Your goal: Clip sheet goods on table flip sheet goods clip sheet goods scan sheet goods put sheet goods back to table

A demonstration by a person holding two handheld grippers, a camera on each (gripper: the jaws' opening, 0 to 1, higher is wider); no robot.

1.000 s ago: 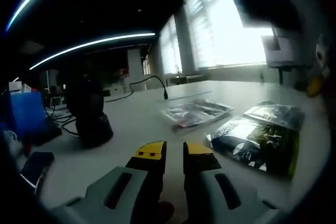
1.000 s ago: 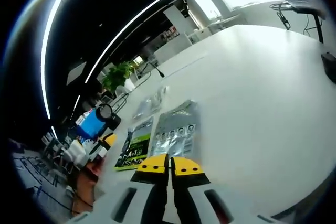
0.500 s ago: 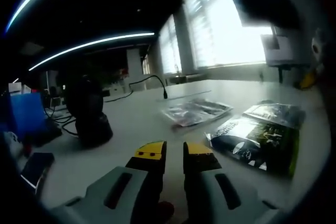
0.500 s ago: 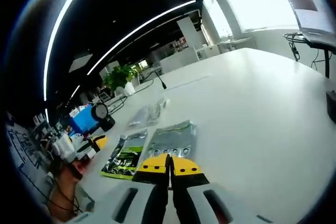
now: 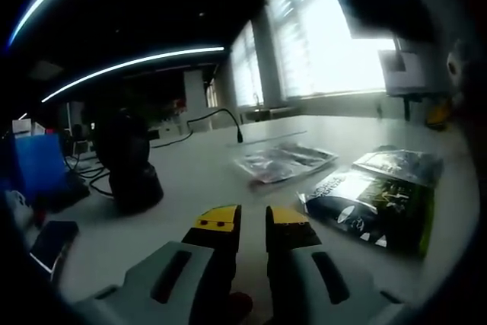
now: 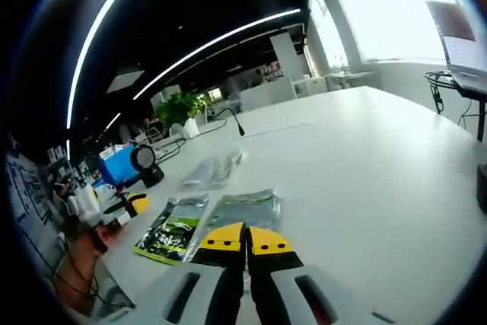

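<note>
In the left gripper view, the left hand-held gripper (image 5: pixel 253 220) sits low over the white surface (image 5: pixel 183 180) with its yellow-tipped jaws narrowly apart and nothing between them; a green-and-black sheet packet (image 5: pixel 370 207) lies just ahead to its right, a clear packet (image 5: pixel 284 161) farther ahead, and a dark round object (image 5: pixel 131 165) ahead to its left. In the right gripper view, the right hand-held gripper (image 6: pixel 245 236) has its jaws pressed together, empty, with a silvery sheet packet (image 6: pixel 242 208) just beyond its tips and the green-and-black one (image 6: pixel 171 231) to its left.
</note>
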